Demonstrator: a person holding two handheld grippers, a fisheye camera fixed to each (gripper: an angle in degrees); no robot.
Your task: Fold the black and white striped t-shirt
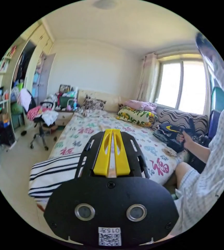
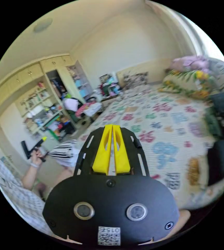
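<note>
While the bed [image 1: 132, 135] takes up most of the room, its floral sheet spreads bare across the middle, with open surface between the pillows at the headboard and the near foot edge. Along the window side lie a green and yellow folded blanket [image 1: 135, 116], a pink bundle behind it, and a dark heap of clothes [image 1: 170, 132] near the person's right hand [image 1: 187, 138]. On the other side, open floor runs past an office chair [image 1: 40, 117] loaded with clothes toward the crowded shelves.

Folded into a compact block, the black and white striped t-shirt [image 1: 53, 174] sits at the near corner of the bed on the floor side, its edge at the mattress edge. Its long axis and stripes run roughly across the bed's width, pointing from the floor side toward the left gripper [image 1: 112, 132]. In the right gripper view the t-shirt [image 2: 63, 154] shows beside the person's left hand [image 2: 35, 156].

Both pairs of yellow jaws are closed to a thin slit with nothing between them. The right gripper [image 2: 112, 128] hangs above the sheet, touching no cloth.
</note>
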